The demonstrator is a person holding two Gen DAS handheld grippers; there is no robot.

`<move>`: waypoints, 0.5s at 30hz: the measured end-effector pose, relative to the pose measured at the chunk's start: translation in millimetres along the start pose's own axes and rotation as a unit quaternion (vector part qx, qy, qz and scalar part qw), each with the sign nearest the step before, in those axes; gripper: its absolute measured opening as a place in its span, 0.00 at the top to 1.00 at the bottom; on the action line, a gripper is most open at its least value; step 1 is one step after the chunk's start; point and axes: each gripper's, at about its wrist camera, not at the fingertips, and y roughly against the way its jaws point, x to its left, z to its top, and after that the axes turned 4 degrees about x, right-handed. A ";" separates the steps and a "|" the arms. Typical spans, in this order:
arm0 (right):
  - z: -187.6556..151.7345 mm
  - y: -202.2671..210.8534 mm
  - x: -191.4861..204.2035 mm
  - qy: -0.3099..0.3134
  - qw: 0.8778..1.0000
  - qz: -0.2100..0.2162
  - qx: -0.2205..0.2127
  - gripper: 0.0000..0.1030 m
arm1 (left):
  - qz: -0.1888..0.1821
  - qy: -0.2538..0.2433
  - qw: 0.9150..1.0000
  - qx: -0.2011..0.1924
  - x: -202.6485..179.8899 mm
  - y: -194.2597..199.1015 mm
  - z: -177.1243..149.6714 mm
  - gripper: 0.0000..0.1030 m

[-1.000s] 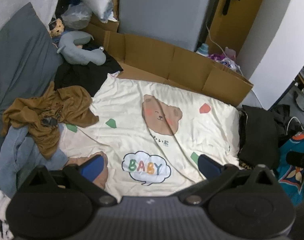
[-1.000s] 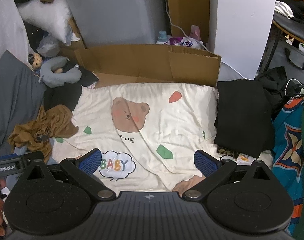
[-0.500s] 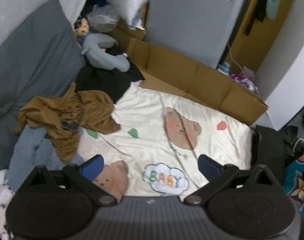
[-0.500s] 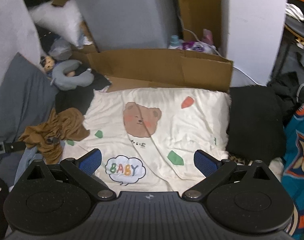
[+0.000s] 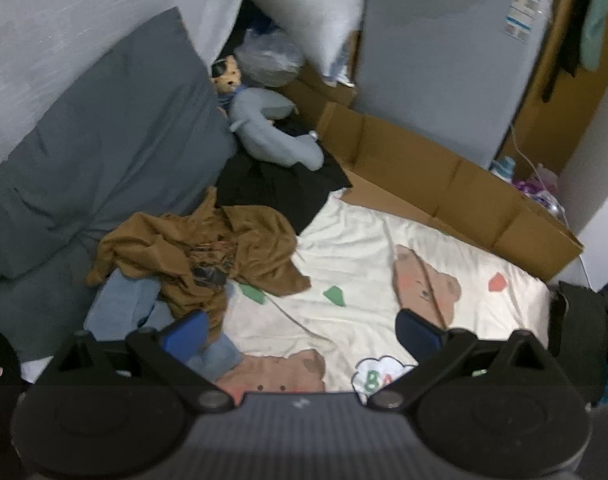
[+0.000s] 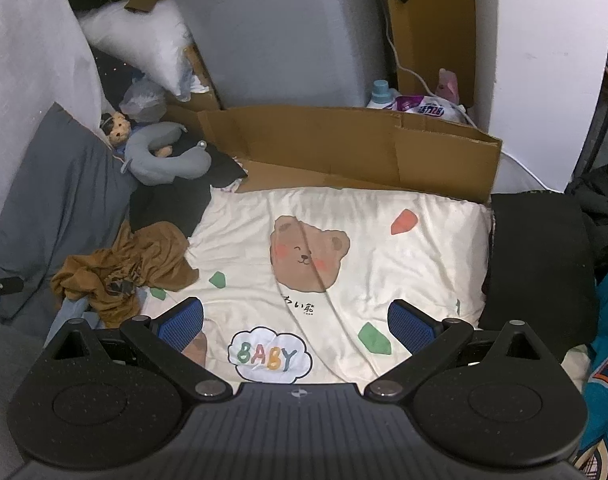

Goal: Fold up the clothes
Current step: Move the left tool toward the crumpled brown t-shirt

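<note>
Both tongs, left tongs (image 5: 299,330) and right tongs (image 6: 295,322), hang apart and empty. The crumpled brown cotton shirt (image 5: 207,248) lies beside the cream bear-print bedsheet (image 6: 344,248), probably awaiting folding there.

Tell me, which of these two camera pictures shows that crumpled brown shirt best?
The left wrist view. There the brown shirt lies near the middle, large enough to show its dark print and the blue garment under it, though slightly blurred. The right wrist view shows the shirt sharper but smaller, off at the left edge of the bear-print blanket.
</note>
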 end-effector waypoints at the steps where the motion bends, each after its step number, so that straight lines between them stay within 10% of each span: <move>1: -1.1 -3.4 1.8 -0.001 1.000 -0.003 0.000 0.01 | 0.004 -0.002 1.000 0.000 3.1 -3.5 -1.1 0.04; 15: -19.3 -63.7 8.0 -0.041 0.999 -0.027 -0.015 0.02 | -0.024 0.023 0.999 0.012 57.2 -72.9 -21.5 0.05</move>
